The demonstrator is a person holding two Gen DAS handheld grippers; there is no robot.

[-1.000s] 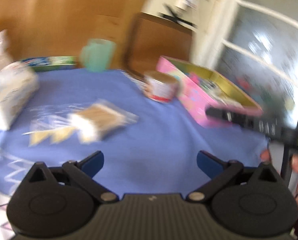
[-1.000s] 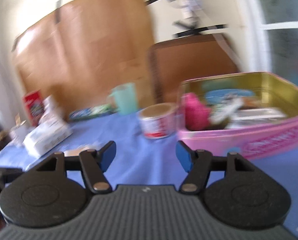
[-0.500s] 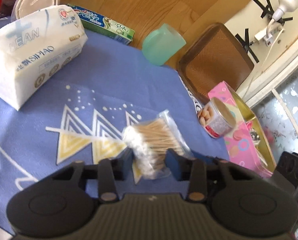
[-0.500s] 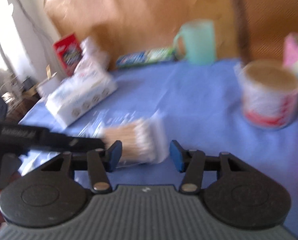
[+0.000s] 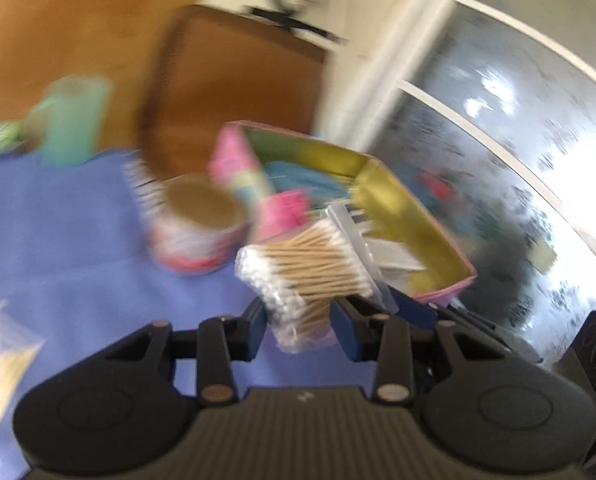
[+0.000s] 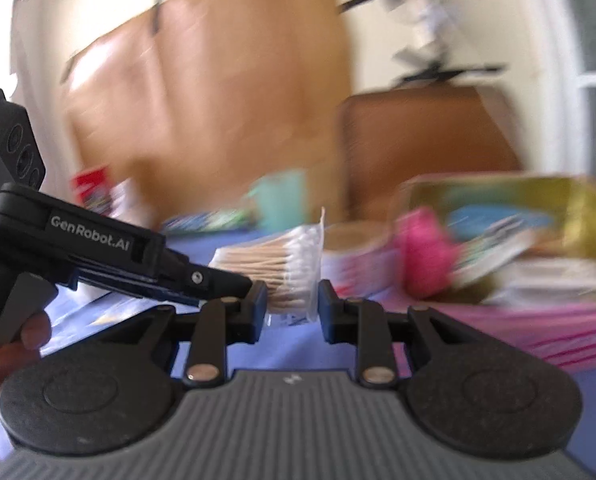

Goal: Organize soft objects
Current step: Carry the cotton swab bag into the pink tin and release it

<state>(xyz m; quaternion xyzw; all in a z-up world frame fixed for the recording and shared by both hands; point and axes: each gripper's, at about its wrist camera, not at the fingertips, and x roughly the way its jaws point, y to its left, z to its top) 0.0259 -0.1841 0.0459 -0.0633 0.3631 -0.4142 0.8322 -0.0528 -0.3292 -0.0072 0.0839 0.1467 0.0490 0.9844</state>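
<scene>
My left gripper (image 5: 298, 330) is clamped shut on the bag of cotton swabs (image 5: 306, 268) — a crinkly clear plastic pouch packed with thin wooden sticks, fluffy white tips bunched at both ends. The bag is held up off the blue tablecloth (image 5: 58, 240), near the open pink tin (image 5: 410, 208), whose inside is shiny gold.

From the left wrist I see the bag from above, its sticks fanning toward the tin, with a squat round can (image 5: 196, 228) just beside it and a mint-green plastic cup (image 5: 74, 120) farther back. All of this is motion-blurred.

The right wrist gives me the side view: the black left gripper (image 6: 234, 280) reaches in from the left, gripped by a hand (image 6: 6, 352), and the bag (image 6: 282, 264) pokes out past its tip into the gap of my right gripper (image 6: 292, 306). The right jaws are closing with the bag's end between the 2 blue pads (image 6: 328, 308), but I see a little gap on each side, so they do not press it yet. This view also shows soft pink stuff (image 6: 422, 252) and flat packets lying inside the tin (image 6: 558, 200).
</scene>
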